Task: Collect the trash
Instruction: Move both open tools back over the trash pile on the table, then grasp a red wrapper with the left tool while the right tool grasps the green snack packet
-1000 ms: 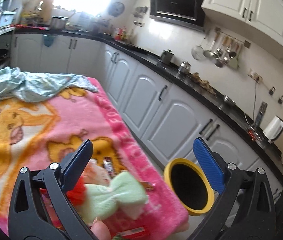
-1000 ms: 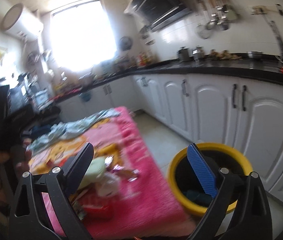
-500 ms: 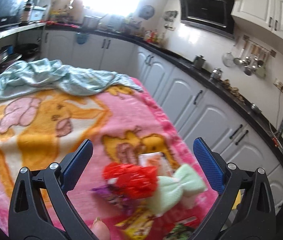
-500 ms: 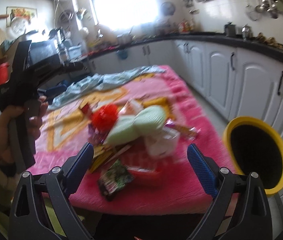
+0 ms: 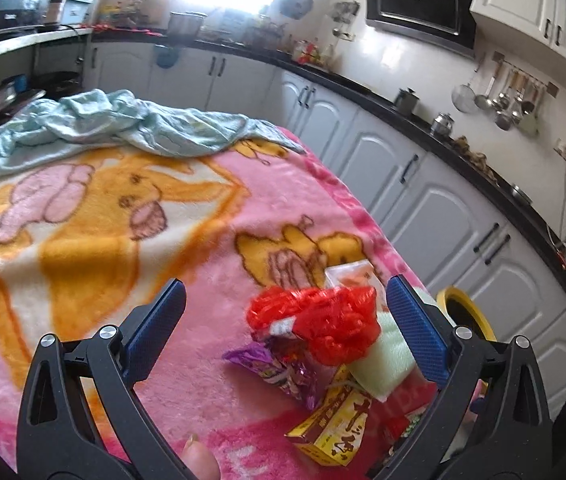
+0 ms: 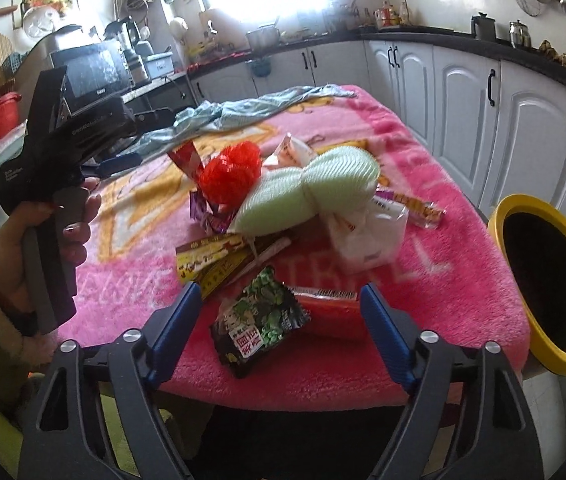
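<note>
A pile of trash lies on the pink blanket [image 5: 83,240]: a red mesh ball [image 5: 323,320], a pale green scrubber [image 6: 311,188], a purple wrapper [image 5: 275,368], a yellow box [image 5: 335,424] and a white wrapper [image 6: 363,236]. My left gripper [image 5: 285,292] hangs open just above the red mesh ball [image 6: 229,176]. My right gripper [image 6: 279,296] hovers at the table's near edge, its jaws closing. A dark green snack packet [image 6: 259,320] lies between them, untouched by the pads. A yellow-rimmed bin [image 6: 497,220] stands right of the table.
A light blue cloth [image 5: 115,128] is crumpled at the blanket's far end. White cabinets [image 5: 403,184] under a black counter run along the right. A hand [image 6: 79,216] holds the left gripper's black body at the table's left side.
Both views swung away from the yellow bin and sank toward the trash pile. The right jaws have narrowed around the green packet. The left jaws stayed wide.
</note>
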### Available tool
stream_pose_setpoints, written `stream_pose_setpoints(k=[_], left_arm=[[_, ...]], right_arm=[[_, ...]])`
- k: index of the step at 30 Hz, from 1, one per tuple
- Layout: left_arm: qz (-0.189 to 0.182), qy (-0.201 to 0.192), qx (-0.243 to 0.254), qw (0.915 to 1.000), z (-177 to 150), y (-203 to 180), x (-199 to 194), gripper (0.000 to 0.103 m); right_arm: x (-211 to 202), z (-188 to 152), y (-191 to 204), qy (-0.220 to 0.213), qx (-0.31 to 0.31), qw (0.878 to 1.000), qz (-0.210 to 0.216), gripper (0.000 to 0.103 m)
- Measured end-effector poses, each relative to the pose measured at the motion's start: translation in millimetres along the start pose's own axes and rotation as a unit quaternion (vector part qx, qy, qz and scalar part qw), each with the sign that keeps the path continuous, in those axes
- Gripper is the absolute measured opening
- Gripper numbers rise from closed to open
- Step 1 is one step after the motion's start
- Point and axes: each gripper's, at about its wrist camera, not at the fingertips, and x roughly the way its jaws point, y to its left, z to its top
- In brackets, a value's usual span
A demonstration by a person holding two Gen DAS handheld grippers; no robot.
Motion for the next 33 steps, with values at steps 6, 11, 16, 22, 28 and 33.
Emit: stream_pose_setpoints(k=[6, 11, 16, 22, 28, 33], left_arm=[[0.006, -0.003, 0.033, 0.9994, -10.9, -8.2, 9.3, 0.092], [0.007, 0.004, 0.033, 0.9994, -15.4, -3.6, 17.1, 0.080], [0.001, 0.015, 0.038, 0.9992, -19.3, -3.3, 23.2, 0.062], [-0.006, 0.027, 0.038, 0.9989, -23.0, -4.0, 28.1, 0.037], [-0.017, 0.024, 0.043, 0.9986, -19.8, -5.3, 24.6, 0.011], [-0.027, 0.014, 0.039, 0.9988, -10.2, -1.7, 15.9, 0.006]], right_arm=[[11.7, -6.5, 0.3, 0.021, 0.002, 1.000, 0.006, 0.056], [18.6, -6.8, -1.4, 0.030, 0.007, 0.999, 0.011, 0.028], [18.7, -6.2, 2.4, 0.028, -0.007, 1.000, 0.008, 0.004], [11.5, -2.8, 6.6, 0.011, -0.012, 1.000, 0.016, 0.003], [7.6, 0.7, 6.2, 0.005, -0.009, 1.000, 0.019, 0.003], [0.6, 5.2, 10.3, -0.007, -0.009, 1.000, 0.023, 0.002]])
